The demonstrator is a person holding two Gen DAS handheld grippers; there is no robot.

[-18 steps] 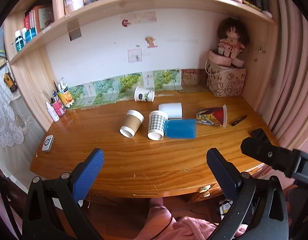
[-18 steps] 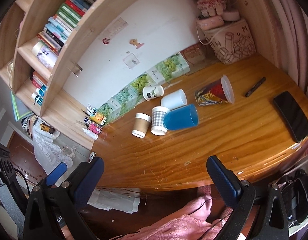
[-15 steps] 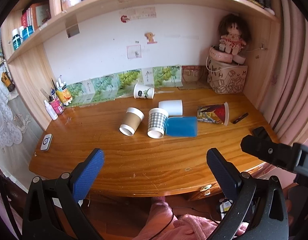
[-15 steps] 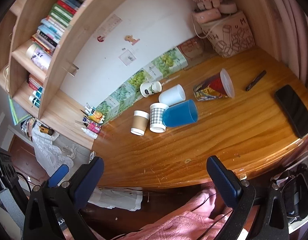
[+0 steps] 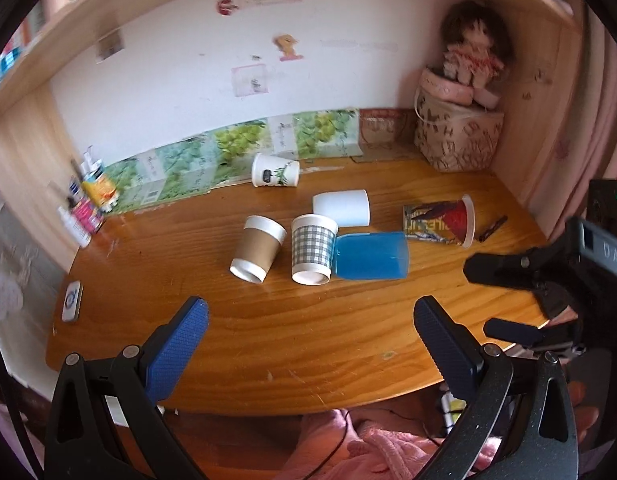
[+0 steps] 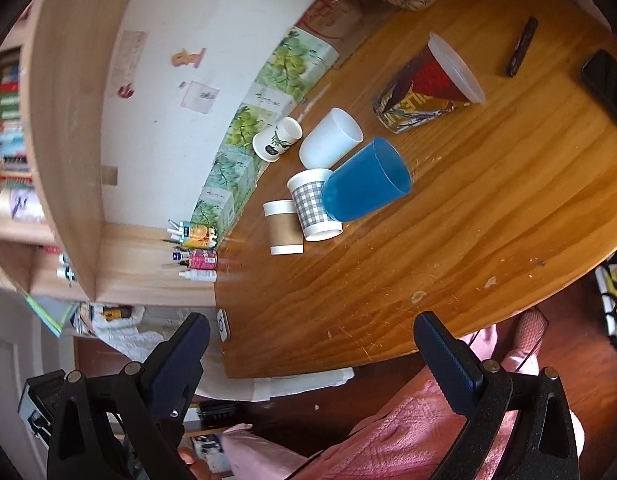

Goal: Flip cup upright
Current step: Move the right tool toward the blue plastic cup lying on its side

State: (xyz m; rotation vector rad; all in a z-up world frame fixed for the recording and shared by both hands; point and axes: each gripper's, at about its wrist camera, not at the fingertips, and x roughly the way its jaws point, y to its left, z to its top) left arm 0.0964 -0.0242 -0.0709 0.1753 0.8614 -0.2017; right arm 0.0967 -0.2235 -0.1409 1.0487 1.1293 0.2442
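Several cups lie on their sides on the wooden desk (image 5: 308, 332): a brown-sleeved paper cup (image 5: 258, 249), a checked paper cup (image 5: 313, 249), a blue plastic cup (image 5: 371, 255), a white cup (image 5: 341, 207), a small printed white cup (image 5: 275, 170) and a colourful printed cup (image 5: 440, 219). They also show in the right wrist view, among them the blue cup (image 6: 366, 186) and the checked cup (image 6: 314, 204). My left gripper (image 5: 310, 344) is open and empty over the desk's near edge. My right gripper (image 6: 310, 354) is open and empty, tilted, in front of the desk edge.
A patterned box (image 5: 458, 136) with a doll (image 5: 474, 46) stands back right. Small bottles (image 5: 86, 208) stand back left. A black pen (image 5: 493, 228) and a phone (image 6: 606, 80) lie right. A small white device (image 5: 71, 301) lies at the left edge.
Both grippers have moved closer to the desk and the cups look larger. The right gripper has rolled, so its view is more tilted. The cups have not moved.
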